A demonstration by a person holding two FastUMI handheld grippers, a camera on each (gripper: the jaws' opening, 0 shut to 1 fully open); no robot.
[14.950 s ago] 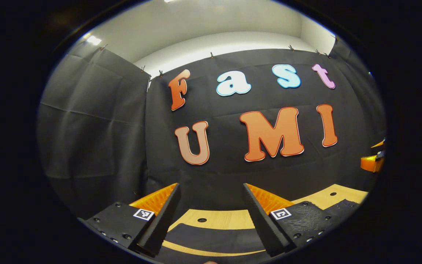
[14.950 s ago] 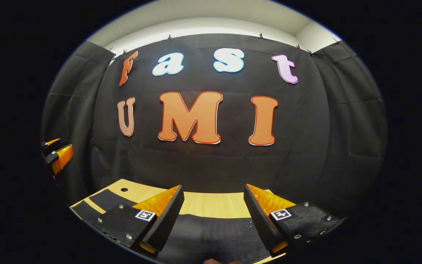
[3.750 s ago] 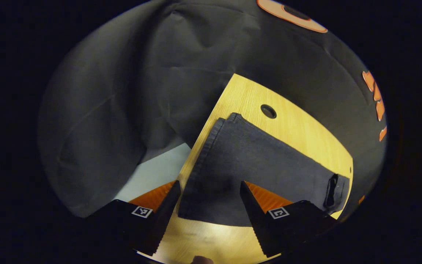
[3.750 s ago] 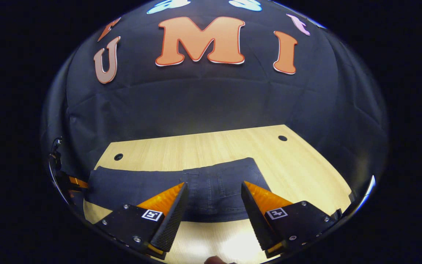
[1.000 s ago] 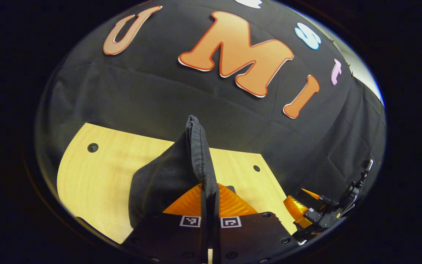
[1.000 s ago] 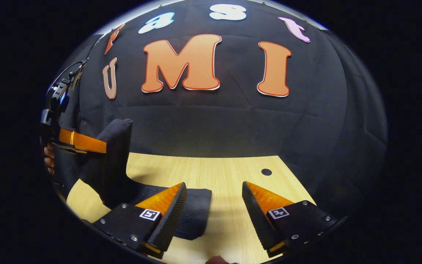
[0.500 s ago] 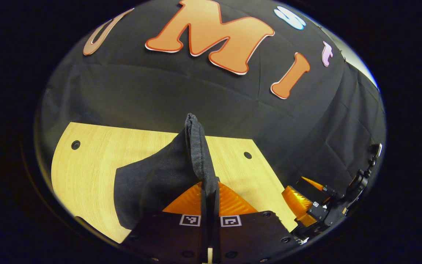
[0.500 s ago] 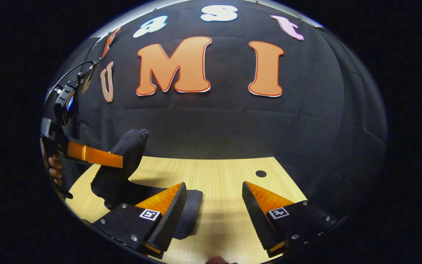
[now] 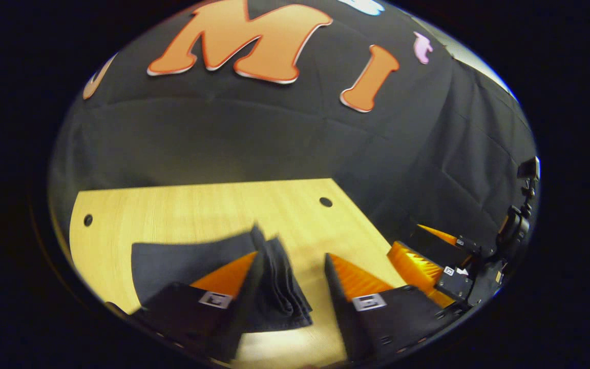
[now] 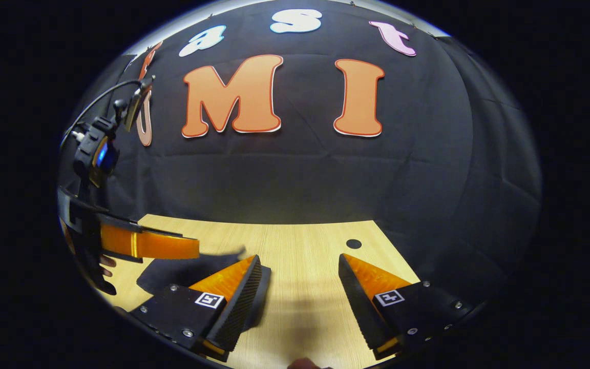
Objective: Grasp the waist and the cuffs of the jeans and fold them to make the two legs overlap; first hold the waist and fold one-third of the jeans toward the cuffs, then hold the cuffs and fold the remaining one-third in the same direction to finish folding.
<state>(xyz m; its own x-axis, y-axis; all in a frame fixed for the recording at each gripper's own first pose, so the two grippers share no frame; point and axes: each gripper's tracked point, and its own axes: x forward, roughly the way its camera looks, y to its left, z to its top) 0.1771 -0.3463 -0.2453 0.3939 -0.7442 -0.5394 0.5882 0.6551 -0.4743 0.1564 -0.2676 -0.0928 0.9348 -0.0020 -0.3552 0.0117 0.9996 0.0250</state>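
The dark jeans [image 9: 192,256] lie folded into a flat bundle on the wooden table [image 9: 172,205]. In the left gripper view my left gripper [image 9: 292,256] is open just above them, and the loose cuff end [image 9: 285,287] lies between its fingers. My right gripper [image 9: 423,243] is off to the right, away from the cloth. In the right gripper view my right gripper [image 10: 299,261] hangs open over bare wood with nothing between its fingers. The jeans [image 10: 172,269] lie to its left, under the left gripper's orange finger [image 10: 146,245].
The table has small round holes [image 9: 325,202] near its far corners [image 10: 353,244]. Black cloth walls close in behind and to the sides. A hand [image 10: 103,264] holds the left gripper at the table's left end.
The left gripper has come down and opened, letting go of the raised cuff end, which now lies on the folded jeans. The right gripper has barely moved.
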